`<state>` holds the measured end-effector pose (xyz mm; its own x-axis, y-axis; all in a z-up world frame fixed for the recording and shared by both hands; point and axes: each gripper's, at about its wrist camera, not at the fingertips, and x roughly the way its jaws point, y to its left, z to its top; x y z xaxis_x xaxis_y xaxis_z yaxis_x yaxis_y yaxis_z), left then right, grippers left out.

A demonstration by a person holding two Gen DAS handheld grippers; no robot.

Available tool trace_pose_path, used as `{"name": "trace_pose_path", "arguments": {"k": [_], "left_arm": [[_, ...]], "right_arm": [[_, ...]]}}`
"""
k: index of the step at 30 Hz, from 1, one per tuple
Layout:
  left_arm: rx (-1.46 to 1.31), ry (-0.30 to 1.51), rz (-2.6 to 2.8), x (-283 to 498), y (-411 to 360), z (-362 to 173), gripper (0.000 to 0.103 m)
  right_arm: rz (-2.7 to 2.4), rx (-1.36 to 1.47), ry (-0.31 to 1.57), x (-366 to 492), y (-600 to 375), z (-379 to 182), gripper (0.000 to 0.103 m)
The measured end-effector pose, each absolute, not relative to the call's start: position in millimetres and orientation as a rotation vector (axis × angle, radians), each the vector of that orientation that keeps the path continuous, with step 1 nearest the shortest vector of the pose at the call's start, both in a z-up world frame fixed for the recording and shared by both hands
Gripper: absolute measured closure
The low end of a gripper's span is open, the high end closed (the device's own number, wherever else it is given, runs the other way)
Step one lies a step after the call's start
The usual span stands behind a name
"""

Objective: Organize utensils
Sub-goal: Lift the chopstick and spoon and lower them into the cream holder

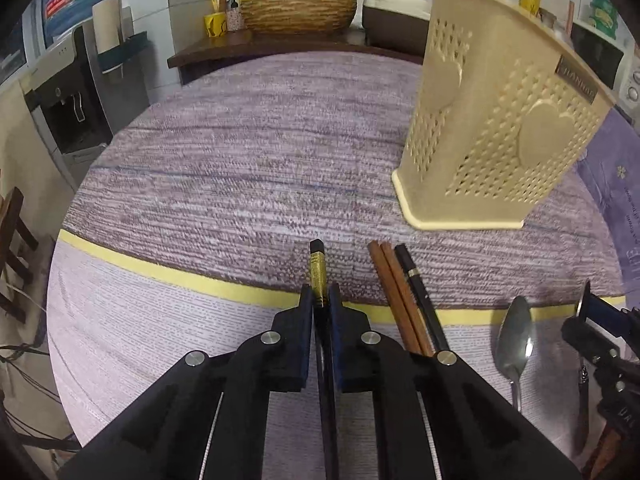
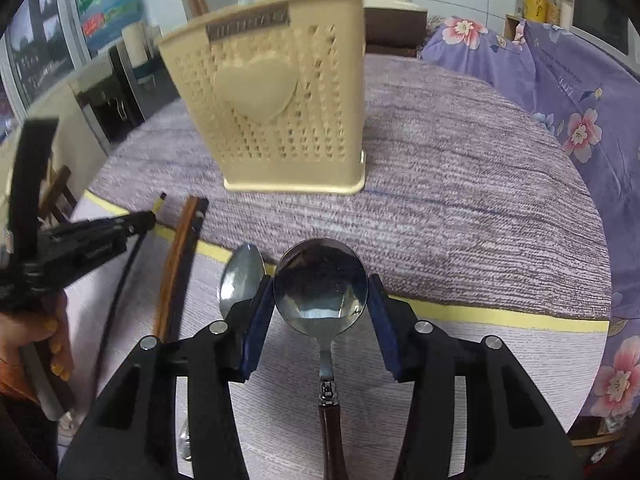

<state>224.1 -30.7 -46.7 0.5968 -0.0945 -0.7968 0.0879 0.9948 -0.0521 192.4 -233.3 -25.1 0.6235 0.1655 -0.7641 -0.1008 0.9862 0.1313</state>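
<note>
My left gripper [image 1: 320,292] is shut on a black chopstick with a gold band [image 1: 317,264], whose tip sticks out ahead of the fingers over the table. To its right lie two brown chopsticks [image 1: 396,296] and another black one [image 1: 420,292]. My right gripper [image 2: 320,292] holds the bowl of a round spoon with a brown handle [image 2: 320,280], both pads against its edges. A plain oval spoon [image 2: 240,276] lies just left of it. The beige perforated utensil holder [image 2: 272,120] stands upright on the table beyond both grippers.
The round table wears a purple woven cloth [image 1: 240,160] with a yellow stripe [image 1: 180,276]. A floral purple fabric [image 2: 560,120] drapes along the right edge. A wooden counter with a basket [image 1: 296,12] and a water dispenser [image 1: 68,92] stand beyond the table.
</note>
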Motion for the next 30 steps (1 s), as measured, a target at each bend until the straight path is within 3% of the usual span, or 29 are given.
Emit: {"name": "trace_pose_path", "arguments": {"k": [14,30], "left_arm": [[-0.078,0.593,-0.185,172,-14,81,0.095],[-0.105,0.523,-0.234,171,-4,116,0.095]], "right_arm": [[0.153,0.194,0.649,146,-273,69,0.055],[0.205,0.207,0.565,146,-269,108,0.055]]}}
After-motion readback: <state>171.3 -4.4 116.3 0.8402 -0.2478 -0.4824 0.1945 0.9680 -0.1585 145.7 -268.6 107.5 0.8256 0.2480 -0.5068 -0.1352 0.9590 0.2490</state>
